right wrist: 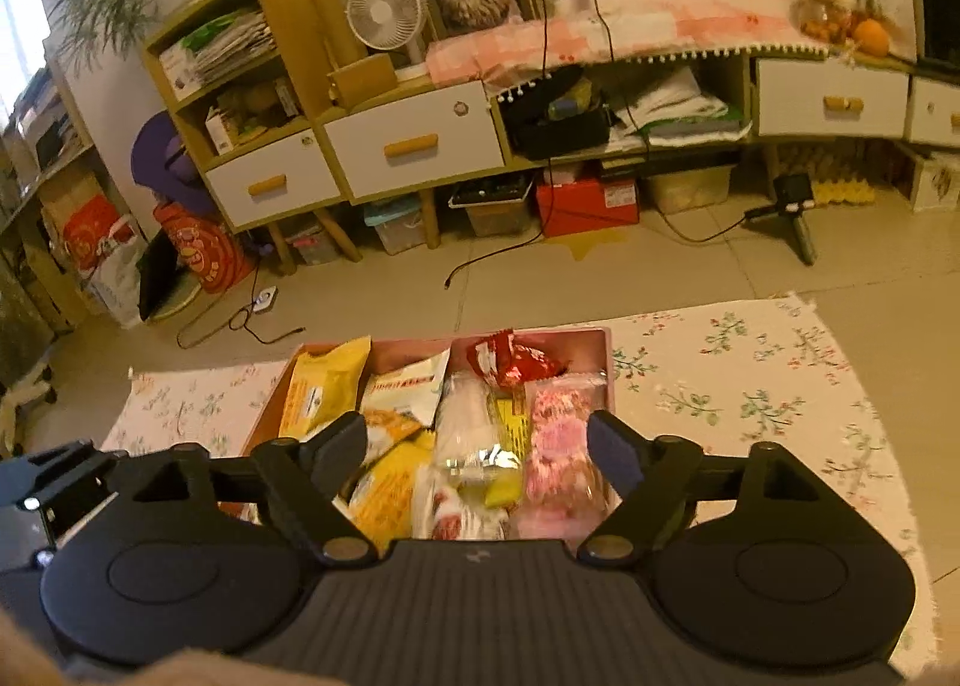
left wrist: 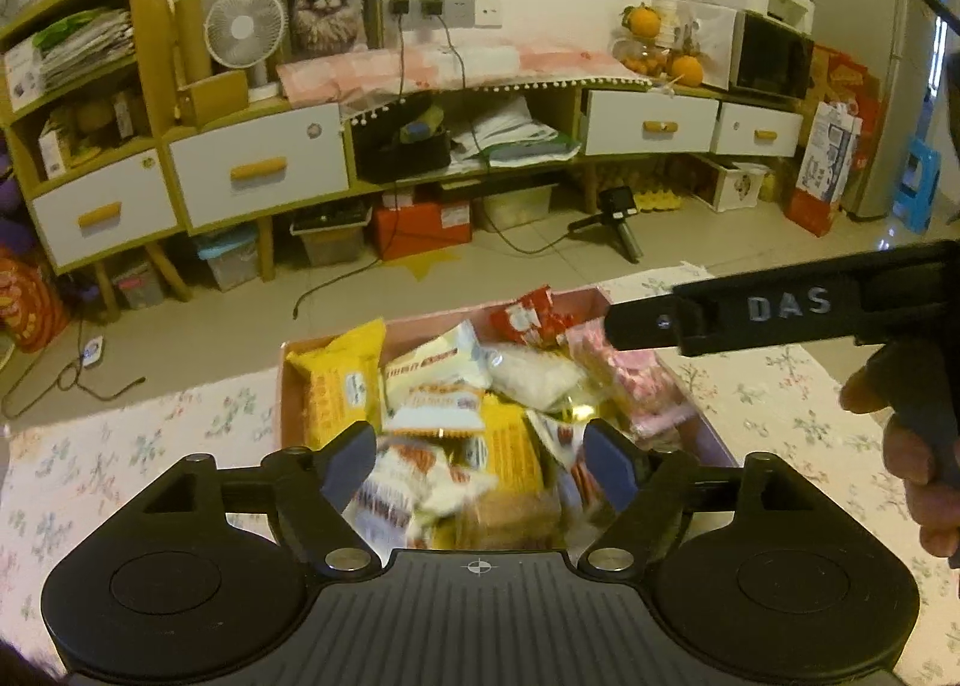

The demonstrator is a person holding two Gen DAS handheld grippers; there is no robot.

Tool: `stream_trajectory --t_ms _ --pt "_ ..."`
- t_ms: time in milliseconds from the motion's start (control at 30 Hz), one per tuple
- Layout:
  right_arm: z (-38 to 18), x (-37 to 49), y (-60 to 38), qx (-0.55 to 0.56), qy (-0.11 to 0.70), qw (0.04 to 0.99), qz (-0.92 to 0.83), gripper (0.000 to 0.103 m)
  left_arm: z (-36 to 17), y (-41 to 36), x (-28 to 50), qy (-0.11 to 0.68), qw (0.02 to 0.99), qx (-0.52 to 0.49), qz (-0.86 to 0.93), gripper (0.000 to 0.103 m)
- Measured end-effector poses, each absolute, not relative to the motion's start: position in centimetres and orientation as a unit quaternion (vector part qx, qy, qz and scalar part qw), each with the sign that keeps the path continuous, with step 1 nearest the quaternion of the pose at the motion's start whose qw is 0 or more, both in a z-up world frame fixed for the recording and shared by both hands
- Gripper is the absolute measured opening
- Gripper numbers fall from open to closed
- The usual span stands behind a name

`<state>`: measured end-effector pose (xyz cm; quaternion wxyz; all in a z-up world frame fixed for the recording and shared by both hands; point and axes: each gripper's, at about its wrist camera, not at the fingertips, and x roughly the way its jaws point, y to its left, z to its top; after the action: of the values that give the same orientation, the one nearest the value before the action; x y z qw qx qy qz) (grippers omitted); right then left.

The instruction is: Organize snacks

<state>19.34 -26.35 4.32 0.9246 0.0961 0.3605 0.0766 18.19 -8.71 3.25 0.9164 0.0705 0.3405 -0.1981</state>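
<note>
Floral cloth (right wrist: pixel 750 380) covers the table where I work, with a low cabinet (left wrist: pixel 258 170) and tiled floor beyond. On the cloth sits the pink box (right wrist: pixel 600 353), and the snacks are piled inside it: a yellow packet (right wrist: pixel 321 386) leans against the far left wall, a red packet (right wrist: pixel 513 359) lies at the back, and a pink packet (right wrist: pixel 561 446) runs along the right side. My left gripper (left wrist: pixel 480 461) and my right gripper (right wrist: pixel 477 455) both hover above the heap, angled down, jaws spread wide with nothing pinched. I judge the snacks are gathered in one box to keep them together, though they lie jumbled, so sorting looks unfinished.
</note>
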Motion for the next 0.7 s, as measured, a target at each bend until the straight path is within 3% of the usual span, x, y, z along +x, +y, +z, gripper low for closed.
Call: stream_trajectory --t_ms 333,700 --pt "4.6 13.8 -25.5 0.062 0.354 0.931 0.065 0.093 3.3 -6.7 12.8 0.357 0.913 0.076 -0.180 0.093" --pt "3.5 8.6 -23.0 0.014 0.374 0.926 0.057 0.100 2.0 -3.8 7.6 0.400 0.904 0.051 -0.139 0.098"
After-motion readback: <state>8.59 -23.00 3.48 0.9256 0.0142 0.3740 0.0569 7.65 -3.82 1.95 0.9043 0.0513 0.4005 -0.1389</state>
